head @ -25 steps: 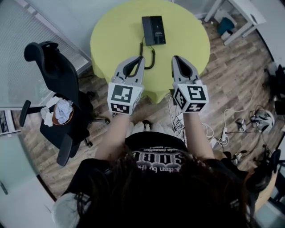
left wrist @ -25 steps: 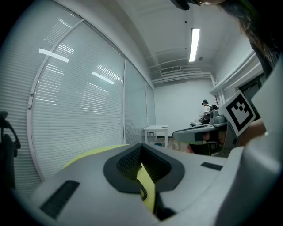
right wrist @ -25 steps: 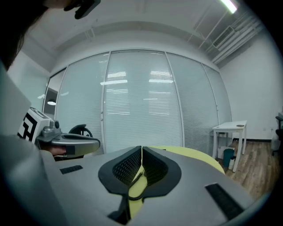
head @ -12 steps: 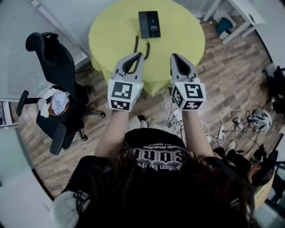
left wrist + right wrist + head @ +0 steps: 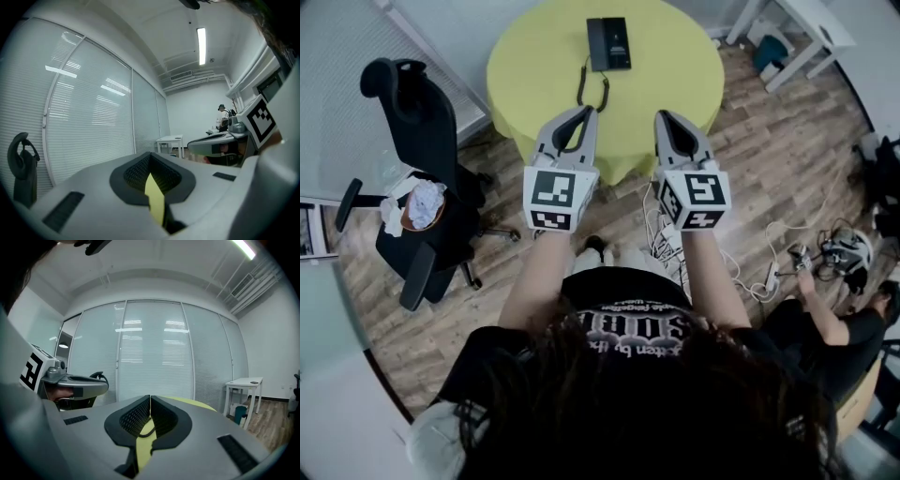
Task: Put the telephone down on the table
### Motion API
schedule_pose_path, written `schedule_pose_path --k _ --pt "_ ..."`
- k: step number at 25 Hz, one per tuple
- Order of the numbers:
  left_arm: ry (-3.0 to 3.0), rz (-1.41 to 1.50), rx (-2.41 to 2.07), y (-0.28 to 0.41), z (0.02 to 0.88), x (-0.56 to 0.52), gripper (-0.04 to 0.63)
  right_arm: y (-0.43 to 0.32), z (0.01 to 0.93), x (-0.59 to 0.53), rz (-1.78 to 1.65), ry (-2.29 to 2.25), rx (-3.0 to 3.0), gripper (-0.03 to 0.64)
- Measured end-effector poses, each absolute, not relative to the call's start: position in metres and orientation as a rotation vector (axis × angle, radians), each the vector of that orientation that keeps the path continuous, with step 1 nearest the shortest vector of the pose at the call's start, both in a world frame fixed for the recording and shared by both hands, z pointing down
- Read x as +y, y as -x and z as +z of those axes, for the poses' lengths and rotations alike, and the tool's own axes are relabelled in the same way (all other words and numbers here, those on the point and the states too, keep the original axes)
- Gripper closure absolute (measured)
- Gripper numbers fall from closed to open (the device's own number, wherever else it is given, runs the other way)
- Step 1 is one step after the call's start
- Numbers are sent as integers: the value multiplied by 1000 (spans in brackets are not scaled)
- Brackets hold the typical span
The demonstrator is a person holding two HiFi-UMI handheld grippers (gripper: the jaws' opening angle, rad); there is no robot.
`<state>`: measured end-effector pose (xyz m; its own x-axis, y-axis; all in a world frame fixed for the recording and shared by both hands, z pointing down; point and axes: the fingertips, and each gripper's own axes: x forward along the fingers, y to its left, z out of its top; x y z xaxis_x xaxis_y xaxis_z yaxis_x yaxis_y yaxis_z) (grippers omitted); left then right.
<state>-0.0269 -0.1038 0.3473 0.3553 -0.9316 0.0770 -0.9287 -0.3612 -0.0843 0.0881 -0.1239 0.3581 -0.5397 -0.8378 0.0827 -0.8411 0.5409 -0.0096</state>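
Telephone point(image 5: 608, 44): black, flat, rectangular desk set. The pale print on top is too small to read, and I cannot tell whether a handset lies on it.
Location: lying flat on the round yellow-green desk point(image 5: 675, 66), toward its far side, well apart from both grippers.
Cord point(image 5: 592, 91): black coiled lead, looping from the set's left side toward the near edge of the desk.
Handling (judged): rigid plastic shell, probably light, smooth and rather slippery. The springy cord may drag or snag.
Hold (judged): across the body's narrow width, clear of the cord.
Left gripper point(image 5: 586, 114): clenched, nothing between its jaws, held level at the desk's near side.
Right gripper point(image 5: 662, 116): clenched, empty, alongside the left.
Task standing (judged): the set already rests on the desk.
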Motion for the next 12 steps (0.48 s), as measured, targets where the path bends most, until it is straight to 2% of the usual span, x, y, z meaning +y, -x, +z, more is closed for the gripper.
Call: schedule_pose_path --k 12 --pt "2529 -179 1780 14 344 -65 592 -96 353 -89 33 -1428 -2724 588"
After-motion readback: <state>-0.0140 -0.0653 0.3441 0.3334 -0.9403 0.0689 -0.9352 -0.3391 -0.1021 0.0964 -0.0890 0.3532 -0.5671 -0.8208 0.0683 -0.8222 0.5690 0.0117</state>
